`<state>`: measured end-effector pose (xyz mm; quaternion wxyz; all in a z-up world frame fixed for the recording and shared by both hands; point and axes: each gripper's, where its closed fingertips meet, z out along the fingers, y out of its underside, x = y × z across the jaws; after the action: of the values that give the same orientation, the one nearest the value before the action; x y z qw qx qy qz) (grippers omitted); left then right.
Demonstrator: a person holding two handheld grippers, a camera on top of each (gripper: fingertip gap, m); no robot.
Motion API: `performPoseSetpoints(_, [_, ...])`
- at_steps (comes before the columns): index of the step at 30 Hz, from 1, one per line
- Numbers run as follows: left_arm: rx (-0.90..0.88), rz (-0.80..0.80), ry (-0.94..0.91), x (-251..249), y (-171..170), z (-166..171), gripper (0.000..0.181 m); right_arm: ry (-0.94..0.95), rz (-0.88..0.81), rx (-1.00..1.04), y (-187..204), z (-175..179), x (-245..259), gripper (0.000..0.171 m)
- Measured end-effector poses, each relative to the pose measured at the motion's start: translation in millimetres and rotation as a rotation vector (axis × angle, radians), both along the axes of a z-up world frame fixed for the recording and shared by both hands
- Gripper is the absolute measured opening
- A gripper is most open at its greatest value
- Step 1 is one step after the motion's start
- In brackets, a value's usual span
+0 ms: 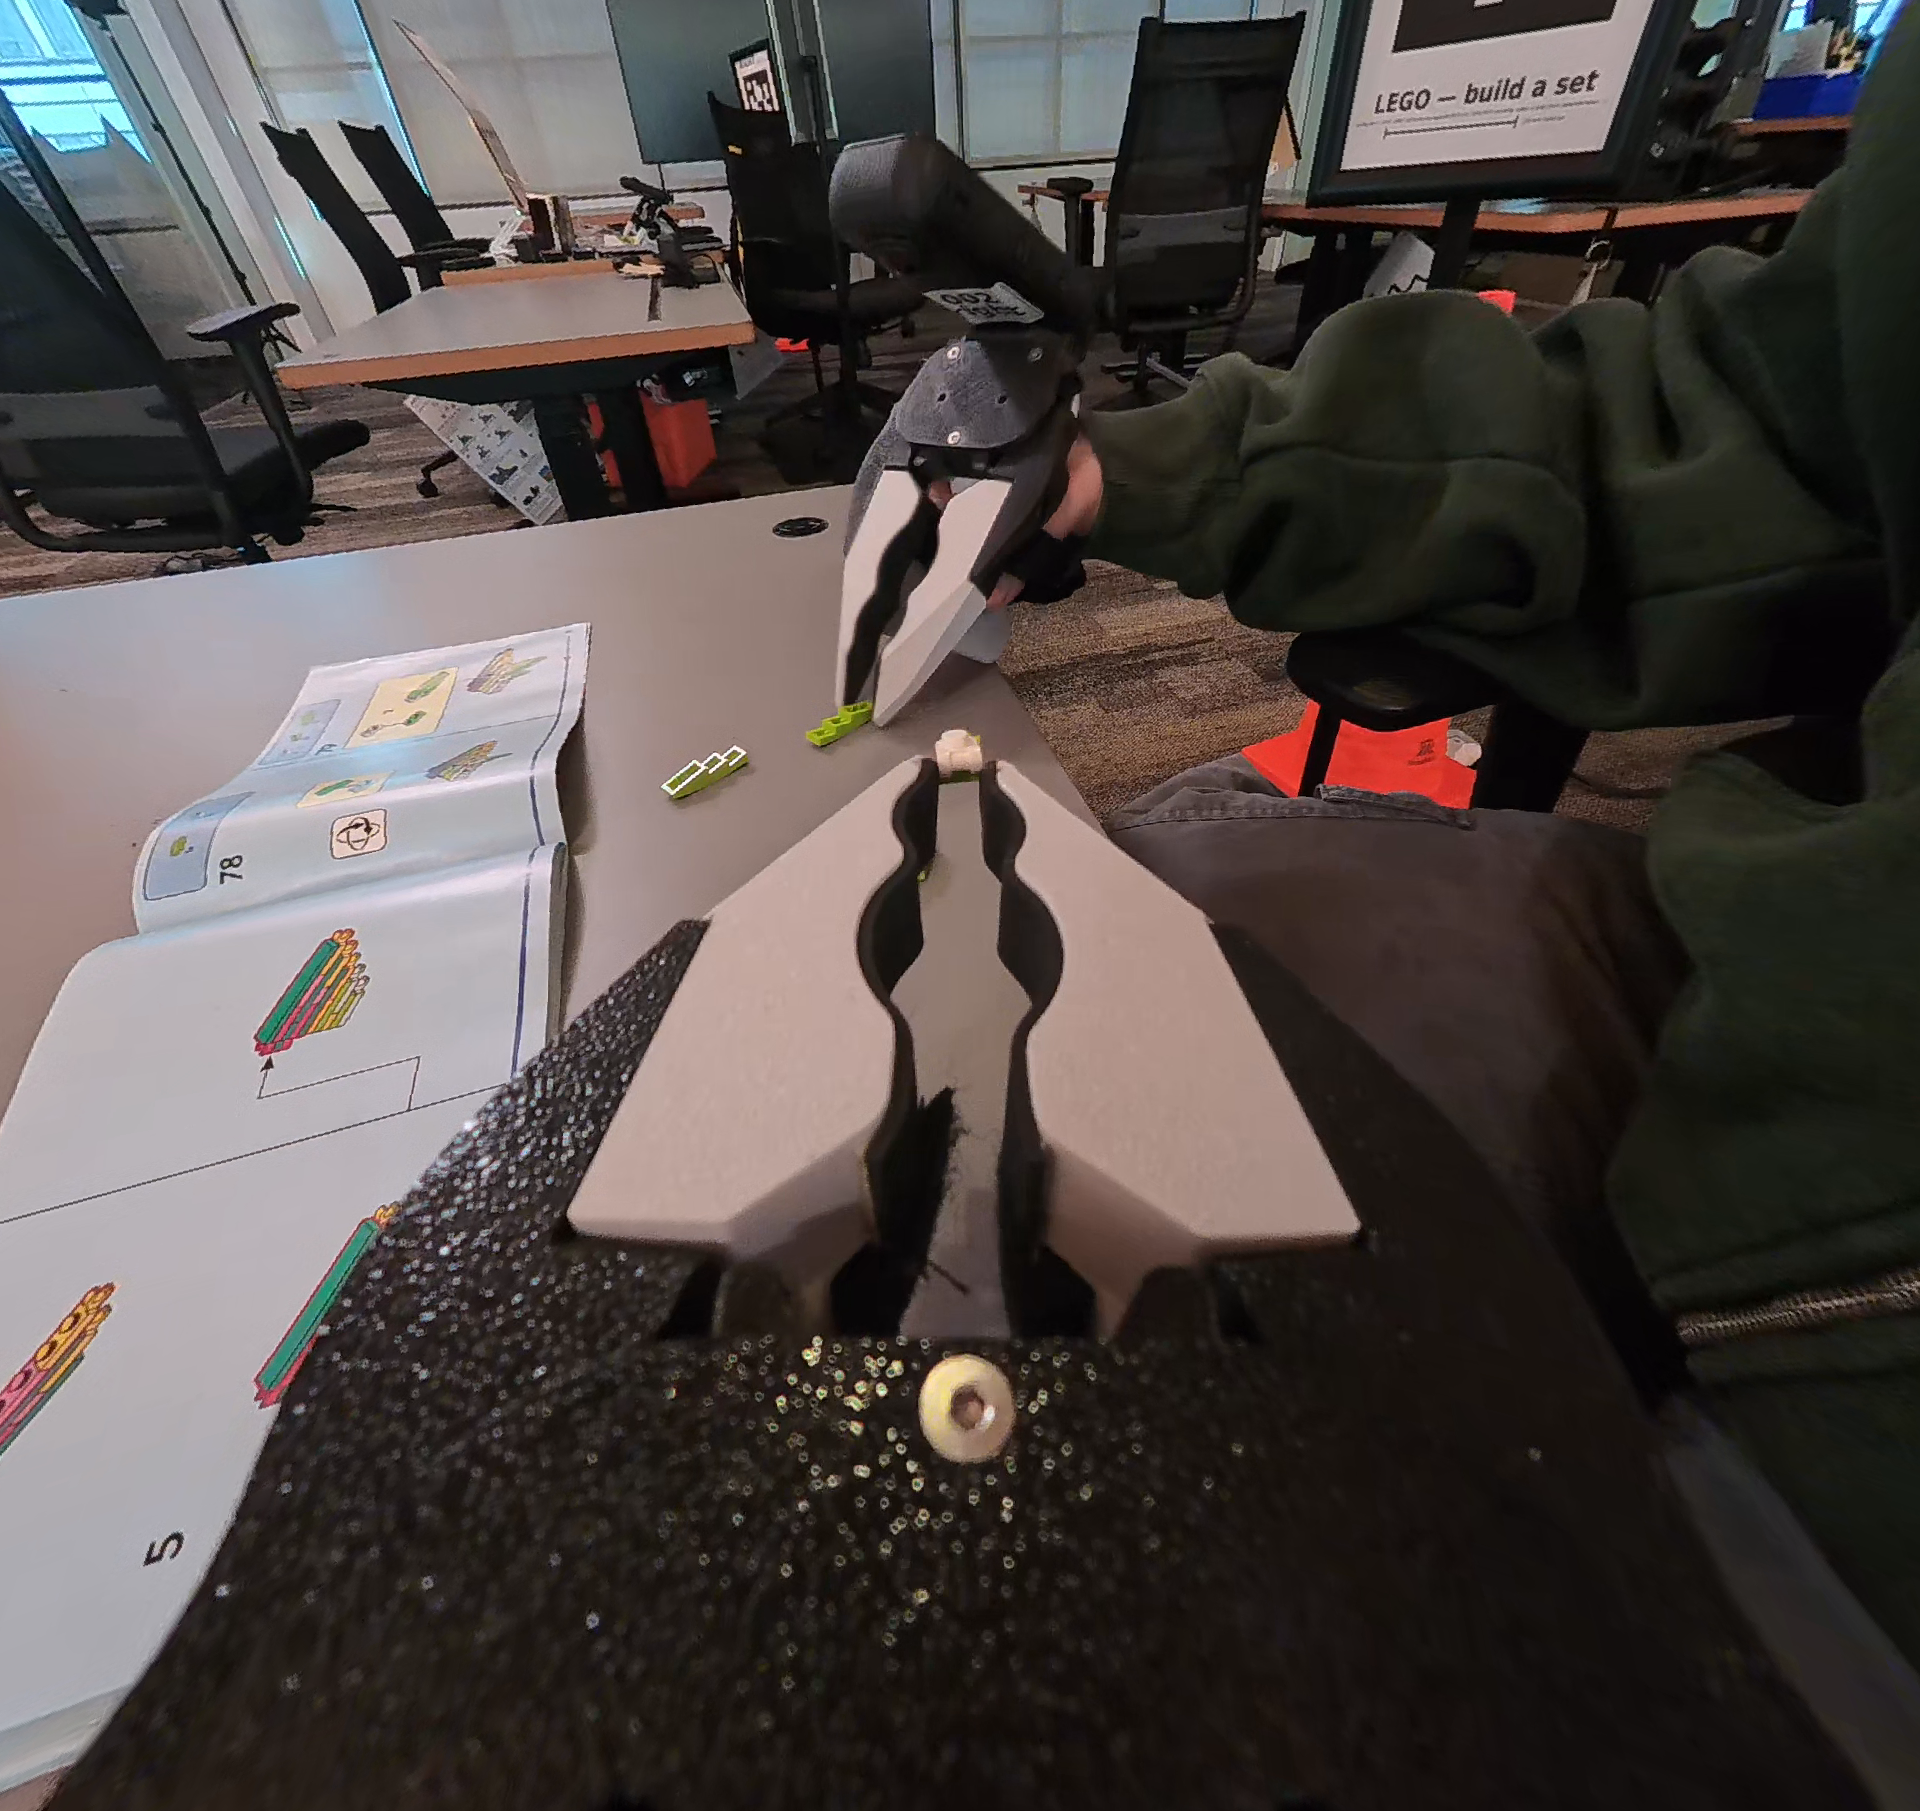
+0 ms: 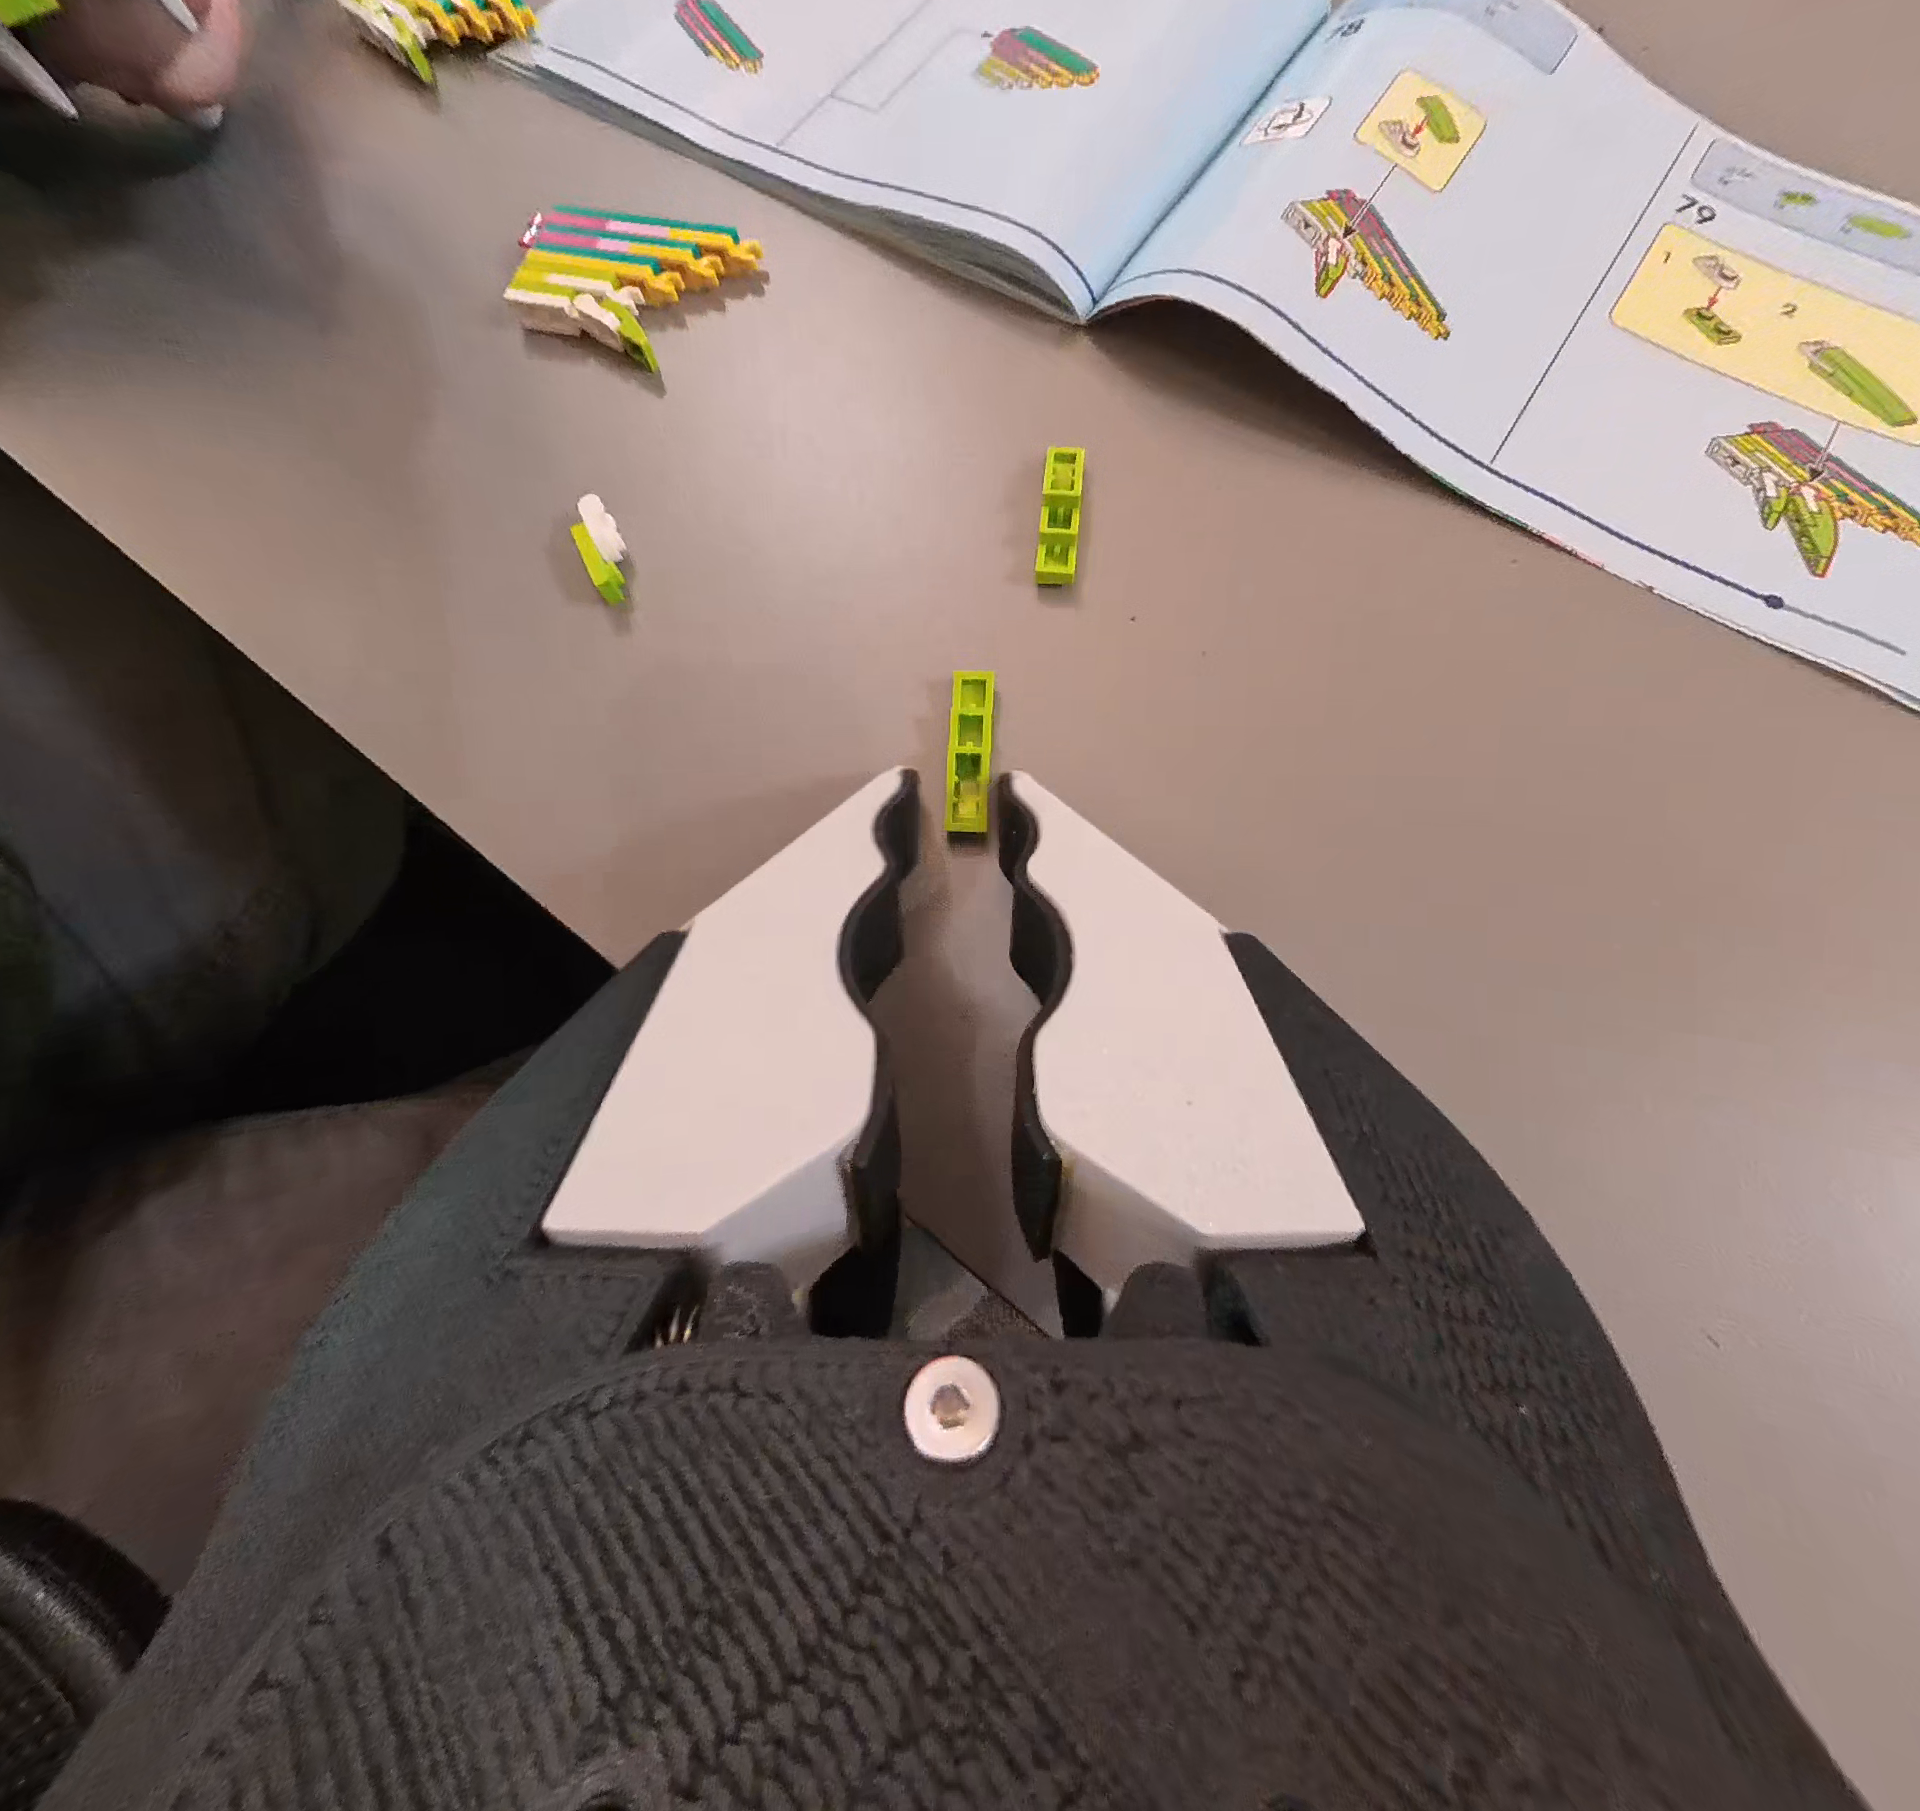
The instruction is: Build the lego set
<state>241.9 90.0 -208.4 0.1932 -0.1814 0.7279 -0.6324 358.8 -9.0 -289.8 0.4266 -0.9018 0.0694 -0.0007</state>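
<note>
Lego set pieces lay scattered on the grey table, and in the left wrist view the left gripper hovered low with its fingers narrowly parted around a small white-and-lime piece at the tips; whether they touched it, I could not tell. Farther off, the right gripper came down steeply onto a lime stepped piece, likely angled that way to pinch it off the flat surface. A second lime stepped piece waited just beside, and the open instruction booklet lay to the side for reference.

Over to the right wrist view: the right gripper had its fingers narrowly apart, straddling the near end of the lime stepped piece, not yet clamped by the look of it. The second one lay just ahead. 2 striped wing assemblies sat farther off, apparently awaiting these parts. The white-and-lime piece rested near the table edge, the booklet spread beyond.
</note>
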Motion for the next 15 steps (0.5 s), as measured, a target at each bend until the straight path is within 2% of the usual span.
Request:
performPoseSetpoints(1, [0.000,0.002,0.001,0.4,0.1,-0.1,0.006,-0.016,0.007,-0.014,0.5,-0.4,-0.7,0.007])
performPoseSetpoints(4, [-0.001,0.013,-0.002,1.5,1.1,0.7,0.006,-0.195,0.042,-0.064,5.9,5.2,-0.1,0.007])
performPoseSetpoints(7, [-0.006,0.028,0.000,3.6,4.3,1.7,0.006,-0.644,0.122,-0.177,17.5,22.3,1.9,0.007])
performPoseSetpoints(11, [-0.026,0.041,0.015,6.2,7.7,2.4,0.006,-1.356,0.429,-0.587,22.0,19.0,4.5,0.006])
performPoseSetpoints(13, [-0.027,0.044,0.014,6.5,8.1,2.8,0.006,-1.607,0.627,-0.744,23.0,11.6,2.7,0.006])
performPoseSetpoints(15, [-0.025,0.046,0.009,6.2,8.2,3.8,0.006,-1.748,0.792,-0.734,28.3,9.8,-7.4,0.007])
